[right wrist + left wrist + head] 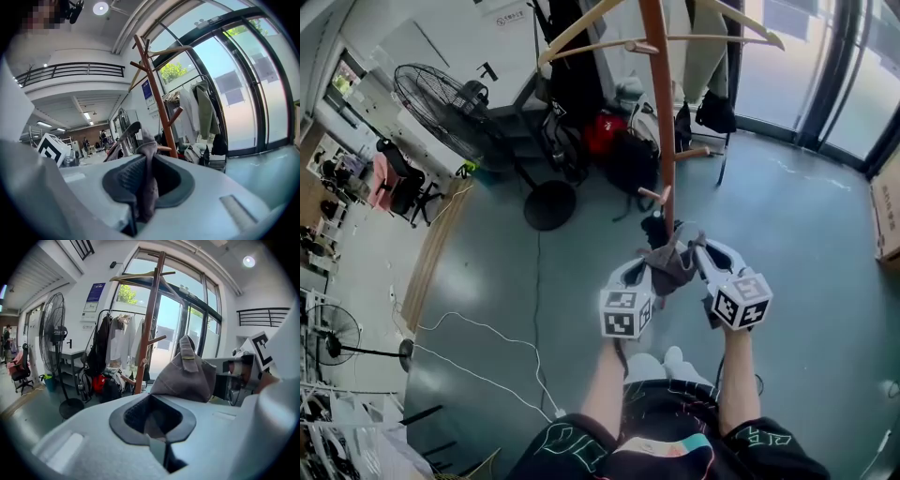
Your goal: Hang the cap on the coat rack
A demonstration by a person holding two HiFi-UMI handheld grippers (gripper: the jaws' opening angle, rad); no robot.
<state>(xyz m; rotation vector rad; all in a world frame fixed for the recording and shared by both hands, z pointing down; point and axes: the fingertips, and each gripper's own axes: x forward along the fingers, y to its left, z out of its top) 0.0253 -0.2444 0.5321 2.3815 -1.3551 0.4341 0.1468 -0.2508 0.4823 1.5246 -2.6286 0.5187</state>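
Observation:
The grey cap [671, 263] hangs between my two grippers, just in front of the wooden coat rack [662, 112]. My left gripper [652, 274] pinches a fold of the cap's edge; in the left gripper view the cap [185, 375] bulges beyond the jaws, with the rack [149, 329] behind it. My right gripper [699, 255] is shut on the other side, and the cap's fabric [146, 178] runs down between its jaws. A low peg [652, 194] juts from the pole just above the cap. The upper arms [581, 28] spread overhead.
A standing fan [441, 105] with a round base [549, 204] is left of the rack. Bags [614, 141] are piled behind the pole. Cables [487, 361] cross the floor at left. Glass doors [834, 66] and a cardboard box [888, 211] line the right.

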